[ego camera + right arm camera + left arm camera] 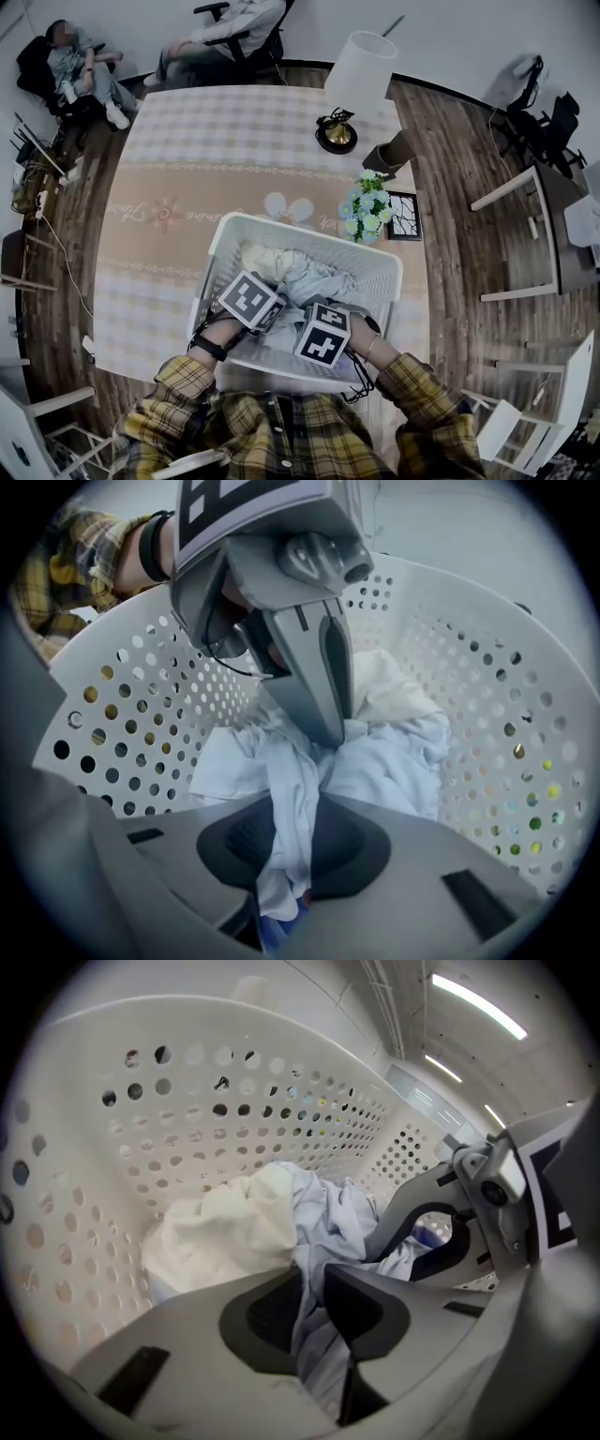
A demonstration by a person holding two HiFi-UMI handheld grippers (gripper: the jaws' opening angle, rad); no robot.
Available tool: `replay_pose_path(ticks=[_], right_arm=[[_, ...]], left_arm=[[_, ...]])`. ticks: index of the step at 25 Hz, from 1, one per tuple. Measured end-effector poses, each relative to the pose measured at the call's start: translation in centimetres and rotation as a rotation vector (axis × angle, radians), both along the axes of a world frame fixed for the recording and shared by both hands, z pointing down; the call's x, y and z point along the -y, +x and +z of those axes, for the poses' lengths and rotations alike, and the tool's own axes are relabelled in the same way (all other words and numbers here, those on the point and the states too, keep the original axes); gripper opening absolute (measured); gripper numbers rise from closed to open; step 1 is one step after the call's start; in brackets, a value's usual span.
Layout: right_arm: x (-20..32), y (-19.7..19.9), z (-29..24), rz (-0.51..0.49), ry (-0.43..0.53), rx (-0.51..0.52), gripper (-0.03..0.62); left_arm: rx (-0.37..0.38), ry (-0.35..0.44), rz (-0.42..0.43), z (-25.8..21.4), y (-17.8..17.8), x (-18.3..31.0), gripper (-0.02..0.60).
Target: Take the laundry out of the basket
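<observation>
My basket (pixel 309 226) is white with round holes, the laundry (pixel 315 277) pale blue and cream, my sleeves (pixel 184 386) yellow plaid.

My right gripper (pixel 292 841) sits low inside the white basket (pixel 141 724). Its jaws are pinched together on a fold of blue cloth (pixel 394 761), which runs up between them. Just ahead, my left gripper (pixel 328 726) points down into the same cloth with its tips sunk in the folds. Its marker cube (pixel 244 503) is at the top edge. A cream cloth (pixel 389 691) lies behind the blue one, near the holed wall. A plaid sleeve (pixel 52 574) shows at upper left.
</observation>
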State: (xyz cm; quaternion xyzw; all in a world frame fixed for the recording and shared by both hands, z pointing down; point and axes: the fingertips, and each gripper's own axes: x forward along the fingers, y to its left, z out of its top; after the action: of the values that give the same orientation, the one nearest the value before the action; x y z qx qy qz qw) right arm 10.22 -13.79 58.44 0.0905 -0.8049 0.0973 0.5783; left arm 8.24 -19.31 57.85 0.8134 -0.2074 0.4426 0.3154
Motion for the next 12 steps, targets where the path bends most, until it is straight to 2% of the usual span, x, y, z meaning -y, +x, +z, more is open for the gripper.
replay_pose_path(ticks=[2, 6, 12], right_arm=[[0.3, -0.2, -0.6, 0.012, 0.024, 0.015, 0.104], [1.0, -0.3, -2.3, 0.049, 0.068, 0.056, 0.101], [2.7, 0.2, -5.6, 0.137, 0.141, 0.136, 0.097]], left_arm=[[-0.001, 0.031, 0.013, -0.4, 0.1, 0.2, 0.055], [-0.001, 0.108, 0.038, -1.2, 0.3, 0.9, 0.043], [-0.100, 0.120, -0.016, -4.2, 0.9, 1.9, 0.038]])
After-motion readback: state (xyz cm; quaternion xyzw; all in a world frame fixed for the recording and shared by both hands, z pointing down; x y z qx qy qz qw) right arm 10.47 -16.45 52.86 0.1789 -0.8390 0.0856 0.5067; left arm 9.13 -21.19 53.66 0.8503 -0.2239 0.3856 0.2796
